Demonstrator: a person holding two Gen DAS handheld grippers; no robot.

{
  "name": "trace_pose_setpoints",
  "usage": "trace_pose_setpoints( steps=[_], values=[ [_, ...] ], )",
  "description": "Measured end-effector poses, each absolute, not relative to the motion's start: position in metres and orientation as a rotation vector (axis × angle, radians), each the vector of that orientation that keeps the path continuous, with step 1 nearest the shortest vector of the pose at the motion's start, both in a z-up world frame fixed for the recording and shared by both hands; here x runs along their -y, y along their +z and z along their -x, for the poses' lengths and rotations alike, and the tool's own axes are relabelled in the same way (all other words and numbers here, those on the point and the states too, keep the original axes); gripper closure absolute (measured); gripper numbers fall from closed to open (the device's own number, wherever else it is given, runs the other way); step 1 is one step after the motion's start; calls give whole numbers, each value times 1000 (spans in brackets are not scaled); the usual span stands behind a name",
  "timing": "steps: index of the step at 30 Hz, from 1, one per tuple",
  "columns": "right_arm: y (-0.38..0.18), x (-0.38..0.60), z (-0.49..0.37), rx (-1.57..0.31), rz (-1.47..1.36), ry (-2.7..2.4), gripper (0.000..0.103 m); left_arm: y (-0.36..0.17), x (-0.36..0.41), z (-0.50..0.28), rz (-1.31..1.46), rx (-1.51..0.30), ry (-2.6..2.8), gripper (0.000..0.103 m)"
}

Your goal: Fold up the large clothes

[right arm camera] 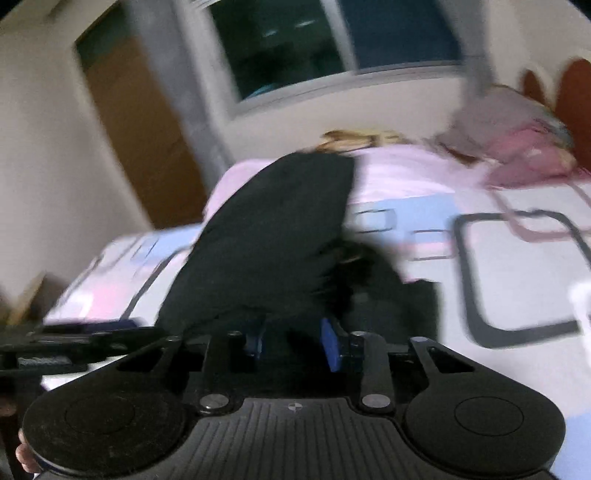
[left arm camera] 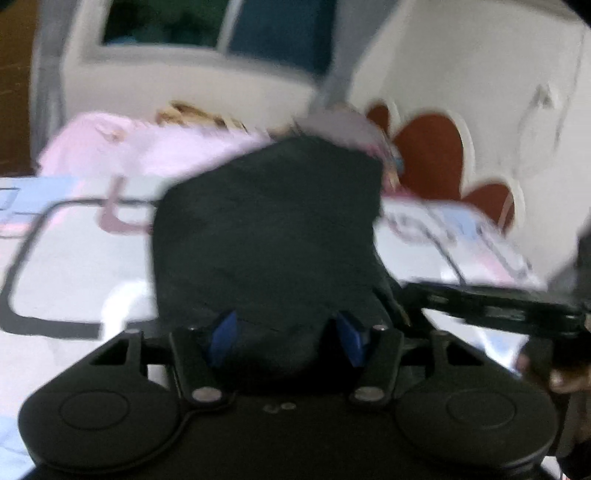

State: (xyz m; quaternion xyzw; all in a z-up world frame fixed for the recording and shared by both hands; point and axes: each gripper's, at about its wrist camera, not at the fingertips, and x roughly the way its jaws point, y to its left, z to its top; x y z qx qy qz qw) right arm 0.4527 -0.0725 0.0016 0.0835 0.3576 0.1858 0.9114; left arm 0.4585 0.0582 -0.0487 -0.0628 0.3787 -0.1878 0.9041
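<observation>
**A:** Left wrist view. We have the left tongs [left arm camera: 288,338] clamped on the black garment [left arm camera: 266,229], the cloth bunched between the blue pads [left arm camera: 225,336]. The garment rises in front of the lens, lifted off the bed [left arm camera: 74,266]. The right tongs' black frame [left arm camera: 491,302] enters from the right, close to the same cloth. How far along do we judge ourselves?

**B:** Early or midway, we would say. The garment is raised and held by one edge, but we see no flat, finished fold. Laying it down and squaring it is left.

**A:** And around it?

**B:** A heap of pink clothes [left arm camera: 147,147] lies at the far side of the bed, below the window [left arm camera: 207,26]. A red heart-shaped headboard [left arm camera: 432,155] stands to the right. The heap narrows the free bedding, in our judgement.

**A:** Right wrist view. The right tongs [right arm camera: 291,341] hold the black garment [right arm camera: 273,236] between their blue pads [right arm camera: 330,345], closed on it. The blur is heavy, so the exact grip is perhaps less sure here.

**B:** The cloth hangs up and away over the patterned bedding [right arm camera: 517,266]. A brown door [right arm camera: 140,122] stands at left and the pink clothes [right arm camera: 406,173] behind. The left tongs' frame [right arm camera: 74,339] sits just beside ours, so the two tools could foul each other.
</observation>
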Motion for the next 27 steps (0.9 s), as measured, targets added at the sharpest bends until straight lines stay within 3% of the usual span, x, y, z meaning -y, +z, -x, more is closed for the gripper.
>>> trace_pose_setpoints(
  steps=[3,5,12,20,24,25,26,27],
  values=[
    [-36,62,-464,-884,-147,340,71,-66,-34,-459,28,-803,-375,47],
    [-47,64,-462,-886,-171,326,71,-71,-22,-458,-54,-803,-369,47],
    [-29,64,-446,-889,-135,298,71,-61,-20,-441,-109,-760,-337,47],
    [21,86,-378,-755,-115,261,71,-21,-32,-383,-125,-625,-248,29],
    [33,95,-345,-718,-116,237,70,-3,-25,-347,-152,-573,-190,6],
    [36,99,-336,-713,-122,217,49,-1,-24,-337,-153,-556,-168,0],
    [38,103,-327,-694,-129,192,7,2,-22,-323,-152,-527,-134,0],
    [41,107,-313,-654,-136,176,0,3,-21,-315,-153,-512,-110,0]
  ],
)
